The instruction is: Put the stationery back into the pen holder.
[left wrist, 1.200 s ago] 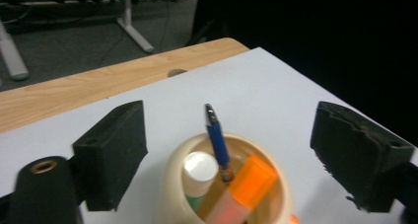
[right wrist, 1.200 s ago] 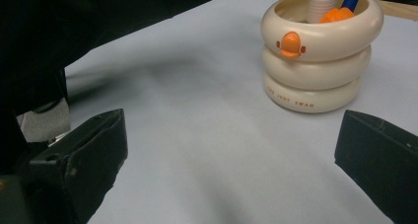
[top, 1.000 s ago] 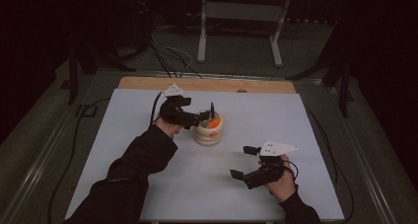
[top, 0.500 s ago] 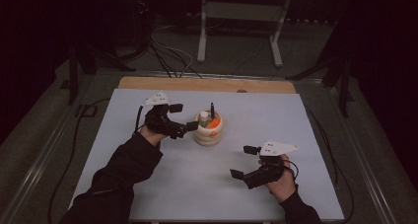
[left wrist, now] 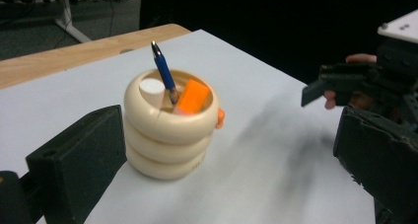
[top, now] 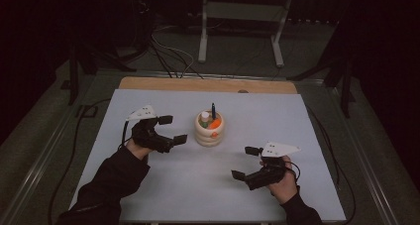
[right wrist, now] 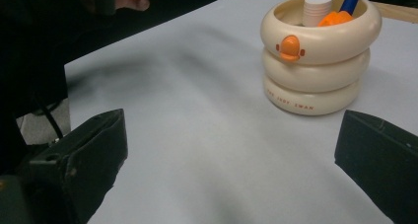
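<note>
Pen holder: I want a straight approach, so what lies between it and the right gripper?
Nothing: bare white table lies between the right gripper and the pen holder, as the right gripper view shows.

table: white sheet [top: 148, 185] | wooden edge [top: 163, 84] | floor: cables [top: 168, 49] | metal stand [top: 240, 9]
</note>
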Demonstrator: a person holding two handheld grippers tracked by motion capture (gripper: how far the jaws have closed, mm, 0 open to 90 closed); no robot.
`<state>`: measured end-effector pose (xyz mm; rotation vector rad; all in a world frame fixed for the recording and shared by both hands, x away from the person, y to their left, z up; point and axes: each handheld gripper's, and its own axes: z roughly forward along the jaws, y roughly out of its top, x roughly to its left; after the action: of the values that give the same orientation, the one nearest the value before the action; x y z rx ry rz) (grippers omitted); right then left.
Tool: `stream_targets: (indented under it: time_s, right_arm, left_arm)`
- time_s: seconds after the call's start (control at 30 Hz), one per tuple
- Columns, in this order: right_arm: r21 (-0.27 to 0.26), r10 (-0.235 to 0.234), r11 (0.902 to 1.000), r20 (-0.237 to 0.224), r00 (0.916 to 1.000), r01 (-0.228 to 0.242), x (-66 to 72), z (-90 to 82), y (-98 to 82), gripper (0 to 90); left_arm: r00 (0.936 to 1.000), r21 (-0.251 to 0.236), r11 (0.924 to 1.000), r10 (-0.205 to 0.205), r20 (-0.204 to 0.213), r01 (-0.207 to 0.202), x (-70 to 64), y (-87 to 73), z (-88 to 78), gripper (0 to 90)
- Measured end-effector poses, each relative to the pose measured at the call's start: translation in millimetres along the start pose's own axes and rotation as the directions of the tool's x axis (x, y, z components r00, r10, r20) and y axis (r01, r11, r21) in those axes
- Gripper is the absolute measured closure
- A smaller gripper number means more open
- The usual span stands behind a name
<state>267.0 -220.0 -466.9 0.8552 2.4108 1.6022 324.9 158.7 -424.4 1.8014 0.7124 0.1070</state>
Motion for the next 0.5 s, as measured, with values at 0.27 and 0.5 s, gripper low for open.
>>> stream_targets:
  time_s: [0.27, 0.5]
  right_arm:
    - [-0.008, 0.012, 0.9999, 0.001, 0.9999, -0.012, -1.4, -1.8, -0.3, 0.0]
    - [-0.009, 0.007, 0.9999, 0.005, 1.0000, -0.007, -1.6, -1.8, -0.2, 0.0]
  left_arm:
    - [0.9999, 0.000, 0.9999, 0.015, -0.006, -0.015, -8.5, -23.5, -7.4, 0.2]
    - [0.9996, 0.019, 0.9994, 0.028, -0.006, -0.028, -17.3, -47.6, -11.3, 0.2]
